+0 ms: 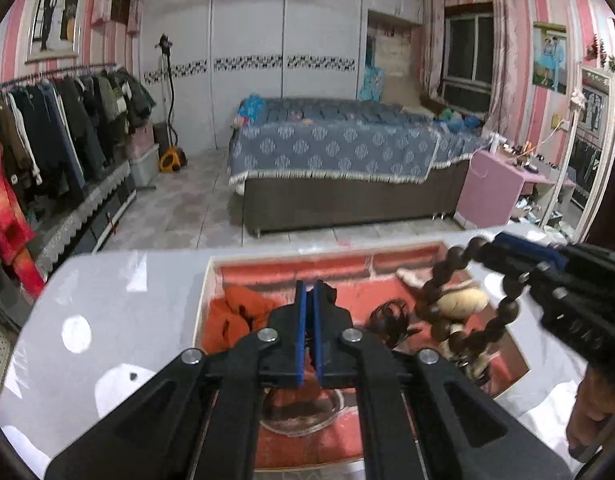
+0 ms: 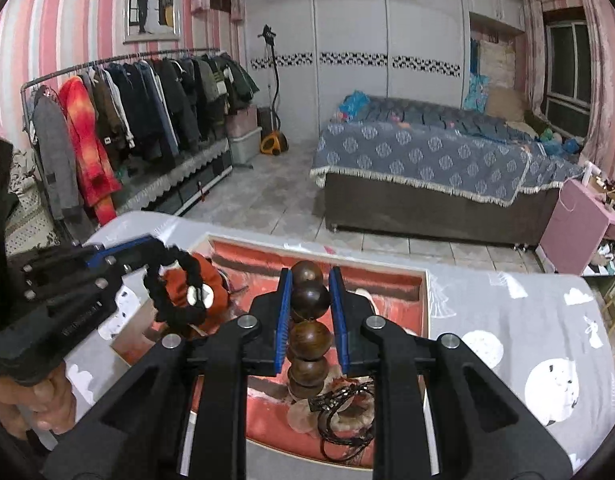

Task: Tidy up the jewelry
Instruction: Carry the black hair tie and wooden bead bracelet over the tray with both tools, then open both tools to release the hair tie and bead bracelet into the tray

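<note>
A red-lined open box (image 1: 291, 266) sits on a grey printed cloth. My right gripper (image 2: 310, 292) is shut on a string of dark wooden beads (image 2: 309, 338), which hangs over the box; it also shows in the left wrist view (image 1: 447, 276). My left gripper (image 1: 309, 288) is shut on a black scrunchie (image 2: 175, 292), held above the box's left part; in its own view the scrunchie is hidden. An orange cloth item (image 1: 231, 312), a beige plush piece (image 1: 463, 300) and dark cords (image 2: 343, 400) lie in the box.
The grey cloth (image 2: 507, 320) with white moon prints covers the surface around the box. Beyond it are a tiled floor, a bed (image 1: 347, 148), a clothes rack (image 2: 127, 100) on the left and a pink dresser (image 1: 491, 188) on the right.
</note>
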### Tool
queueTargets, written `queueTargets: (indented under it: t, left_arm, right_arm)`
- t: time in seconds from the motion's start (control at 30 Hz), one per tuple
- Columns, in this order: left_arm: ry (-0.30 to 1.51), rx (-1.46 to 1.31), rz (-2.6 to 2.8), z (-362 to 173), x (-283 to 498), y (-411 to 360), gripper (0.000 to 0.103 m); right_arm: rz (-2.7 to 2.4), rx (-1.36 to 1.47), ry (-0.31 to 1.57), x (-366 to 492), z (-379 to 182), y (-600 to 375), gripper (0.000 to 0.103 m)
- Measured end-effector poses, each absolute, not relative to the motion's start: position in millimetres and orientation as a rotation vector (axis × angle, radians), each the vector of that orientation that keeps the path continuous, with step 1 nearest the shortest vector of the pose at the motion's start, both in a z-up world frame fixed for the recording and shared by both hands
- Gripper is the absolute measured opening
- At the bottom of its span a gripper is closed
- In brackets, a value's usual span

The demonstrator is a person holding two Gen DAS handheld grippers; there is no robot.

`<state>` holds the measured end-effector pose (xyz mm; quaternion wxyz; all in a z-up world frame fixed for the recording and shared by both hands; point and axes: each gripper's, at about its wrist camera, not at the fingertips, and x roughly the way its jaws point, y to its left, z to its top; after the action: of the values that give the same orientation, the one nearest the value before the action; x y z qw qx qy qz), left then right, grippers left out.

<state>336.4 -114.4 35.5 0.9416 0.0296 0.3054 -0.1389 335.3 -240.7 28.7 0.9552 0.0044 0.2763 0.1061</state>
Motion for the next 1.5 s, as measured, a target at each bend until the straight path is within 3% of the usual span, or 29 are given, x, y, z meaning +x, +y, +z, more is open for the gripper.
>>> queueTargets:
  t: [0.93, 1.03, 1.2, 1.23, 1.27, 1.3, 1.33, 1.37, 1.5]
  left_arm:
    - [0.757, 0.086, -0.226, -14.3, 368.9, -104.3, 0.007]
    - [0.752, 0.103, -0.225, -13.4, 365.8, -109.3, 0.008]
    - [0.716, 0.110, -0.222, -2.9, 357.4, -113.6, 0.008]
    - [0.702, 0.111, -0.221, 2.3, 353.6, -114.2, 0.015]
    - [0.686, 0.112, -0.215, 7.5, 350.4, -114.8, 0.035]
    - [0.669, 0.112, -0.207, 12.6, 347.1, -115.1, 0.049]
    - [0.627, 0.106, -0.195, 22.9, 340.1, -113.9, 0.062]
    - [0.599, 0.103, -0.192, 31.4, 333.1, -113.6, 0.062]
    - [0.516, 0.097, -0.209, 64.0, 304.3, -114.2, 0.062]
  right_arm:
    - [0.147, 0.048, 0.693, 367.0, -24.8, -269.5, 0.021]
    - [0.141, 0.060, 0.667, 363.3, -19.2, -272.1, 0.035]
    - [0.130, 0.066, 0.645, 357.7, -9.6, -277.2, 0.035]
    - [0.128, 0.068, 0.641, 356.7, -7.0, -278.9, 0.038]
    - [0.123, 0.072, 0.633, 354.2, -3.0, -281.6, 0.044]
    - [0.116, 0.078, 0.620, 351.8, 1.2, -283.9, 0.049]
    - [0.108, 0.084, 0.608, 349.1, 4.8, -286.6, 0.061]
    - [0.096, 0.094, 0.587, 344.3, 10.7, -290.2, 0.067]
    - [0.093, 0.093, 0.553, 326.5, 26.2, -293.6, 0.067]
